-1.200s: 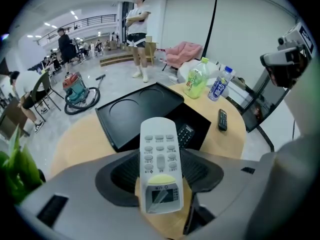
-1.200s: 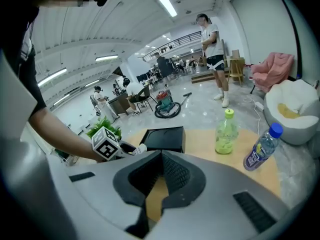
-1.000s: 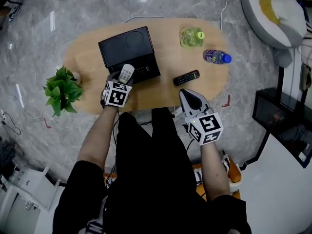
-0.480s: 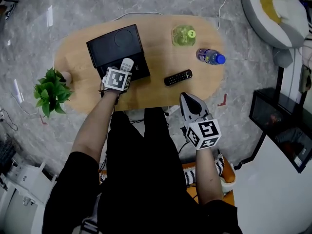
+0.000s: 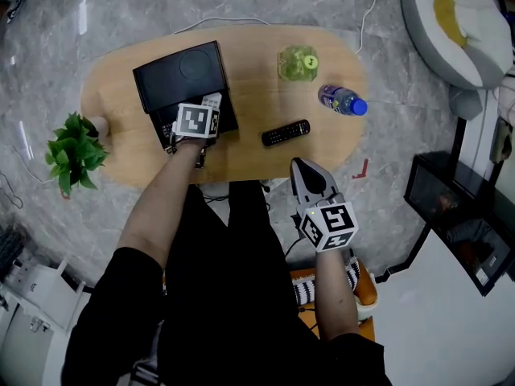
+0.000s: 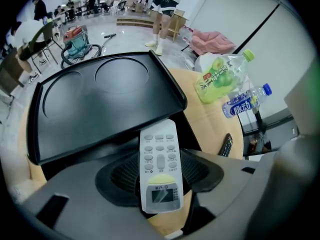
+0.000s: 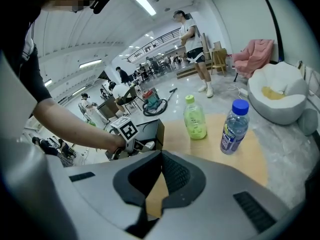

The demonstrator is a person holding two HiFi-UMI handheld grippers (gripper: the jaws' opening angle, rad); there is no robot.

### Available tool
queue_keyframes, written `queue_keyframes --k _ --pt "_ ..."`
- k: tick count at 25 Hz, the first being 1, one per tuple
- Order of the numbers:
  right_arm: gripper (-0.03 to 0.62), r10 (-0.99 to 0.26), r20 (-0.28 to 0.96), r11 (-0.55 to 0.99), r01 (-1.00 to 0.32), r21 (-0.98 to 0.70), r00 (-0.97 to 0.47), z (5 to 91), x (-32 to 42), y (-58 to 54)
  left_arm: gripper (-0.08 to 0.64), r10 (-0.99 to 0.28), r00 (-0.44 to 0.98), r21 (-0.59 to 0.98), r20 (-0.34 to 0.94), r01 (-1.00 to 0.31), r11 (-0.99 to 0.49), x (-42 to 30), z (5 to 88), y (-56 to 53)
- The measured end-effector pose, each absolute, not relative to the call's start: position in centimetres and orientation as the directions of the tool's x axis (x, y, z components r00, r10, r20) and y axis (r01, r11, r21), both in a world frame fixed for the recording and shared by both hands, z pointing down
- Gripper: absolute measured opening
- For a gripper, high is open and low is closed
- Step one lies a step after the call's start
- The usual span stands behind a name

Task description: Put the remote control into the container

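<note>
A white remote control (image 6: 160,171) with a small screen is held between the jaws of my left gripper (image 6: 160,164), which is shut on it. In the head view the left gripper (image 5: 201,112) hangs over the open front part of the black container (image 5: 179,75), and the white remote (image 5: 212,101) points into it. The container's raised lid (image 6: 107,101) fills the left gripper view. A black remote (image 5: 286,133) lies on the table to the right. My right gripper (image 5: 299,167) is shut and empty, off the table's near edge.
On the oval wooden table (image 5: 257,163) a green bottle (image 5: 298,61) and a blue-capped bottle (image 5: 342,100) stand at the far right. A potted plant (image 5: 74,147) sits at the left end. A white beanbag (image 5: 455,22) lies on the floor at the far right.
My left gripper has carried the white remote away from me, from in front of the container to over its open part. The right gripper has drawn slightly back from the table edge.
</note>
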State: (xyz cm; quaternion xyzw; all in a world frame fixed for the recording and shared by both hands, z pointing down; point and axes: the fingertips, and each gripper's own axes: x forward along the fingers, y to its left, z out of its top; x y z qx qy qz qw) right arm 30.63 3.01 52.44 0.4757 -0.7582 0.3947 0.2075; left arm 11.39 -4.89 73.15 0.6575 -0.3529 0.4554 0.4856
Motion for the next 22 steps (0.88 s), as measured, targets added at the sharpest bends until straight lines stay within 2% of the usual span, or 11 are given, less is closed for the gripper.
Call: queue_keyframes --k 5,14,22 --pt "0.011 -0.549 0.695 0.236 -0.884 -0.404 -0.464 52.8 30.7 2.8 0.258 -0.044 0.344 0.335 0.938 -0.932 -0.137 11.9 72.5 -5.7" --pt "0.011 -0.524 0.707 0.249 -0.879 -0.406 -0.475 53.8 30.5 3.3 0.258 -0.079 0.430 0.431 0.899 -0.902 -0.008 12.7 72.6 -6.2" --pt "0.011 -0.533 0.701 0.266 -0.881 -0.393 -0.473 53.2 29.8 2.6 0.258 -0.089 0.483 0.484 0.871 -0.875 -0.002 12.3 72.1 -5.7"
